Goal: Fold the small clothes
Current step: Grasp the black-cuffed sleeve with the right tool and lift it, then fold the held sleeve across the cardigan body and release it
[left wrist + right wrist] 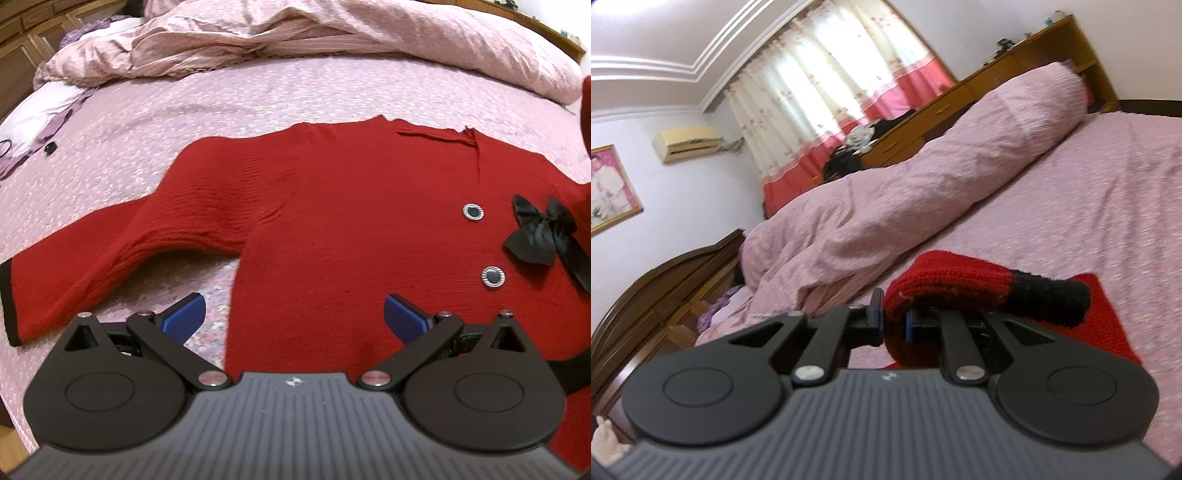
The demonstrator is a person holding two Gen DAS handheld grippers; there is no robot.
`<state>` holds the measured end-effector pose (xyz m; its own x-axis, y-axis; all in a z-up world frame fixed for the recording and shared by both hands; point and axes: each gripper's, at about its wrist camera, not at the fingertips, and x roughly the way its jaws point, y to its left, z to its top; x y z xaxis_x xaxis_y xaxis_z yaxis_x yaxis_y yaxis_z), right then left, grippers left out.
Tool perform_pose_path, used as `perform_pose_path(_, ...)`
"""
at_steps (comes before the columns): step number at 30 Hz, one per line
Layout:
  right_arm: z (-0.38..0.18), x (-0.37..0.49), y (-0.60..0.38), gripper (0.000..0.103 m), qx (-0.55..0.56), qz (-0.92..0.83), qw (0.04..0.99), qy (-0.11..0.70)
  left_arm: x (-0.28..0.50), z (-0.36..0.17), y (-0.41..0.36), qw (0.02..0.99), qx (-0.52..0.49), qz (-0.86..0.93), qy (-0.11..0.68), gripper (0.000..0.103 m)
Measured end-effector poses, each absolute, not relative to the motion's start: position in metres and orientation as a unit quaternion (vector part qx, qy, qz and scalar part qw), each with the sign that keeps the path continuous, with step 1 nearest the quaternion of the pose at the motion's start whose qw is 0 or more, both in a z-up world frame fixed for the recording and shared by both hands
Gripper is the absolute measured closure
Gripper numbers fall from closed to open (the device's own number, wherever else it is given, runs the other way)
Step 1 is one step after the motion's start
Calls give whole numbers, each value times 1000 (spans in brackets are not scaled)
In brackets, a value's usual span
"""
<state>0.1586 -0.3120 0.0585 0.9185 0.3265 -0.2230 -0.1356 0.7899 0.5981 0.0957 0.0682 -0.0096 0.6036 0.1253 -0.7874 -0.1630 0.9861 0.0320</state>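
Sweater [351, 206] spread flat on bed [221, 103], body unfolded; right gripper [894, 326] clamped on lifted sleeve [945, 280], first fold begun; left gripper [293, 319] wide, empty; other sleeve [92, 258] untouched

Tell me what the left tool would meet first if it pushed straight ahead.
Probably the red sweater, near its left edge; the open left tool points down at it. Depth is unclear.

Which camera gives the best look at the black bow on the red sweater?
The left wrist view: the black bow lies in plain sight on the red sweater, beside two silver buttons. The right wrist view misses the bow, showing only a black-cuffed sleeve pinched in the right gripper.
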Motion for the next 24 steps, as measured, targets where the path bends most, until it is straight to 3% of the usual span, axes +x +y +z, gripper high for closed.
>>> perform_pose_path(12, 41, 161, -198, 89, 232, 214, 928, 200, 81, -12, 105, 895, -46, 109, 430, 0)
perform_pose_path(24, -31, 163, -121, 87, 151, 245, 908, 303, 72, -26, 132, 887, -68, 128, 438, 0)
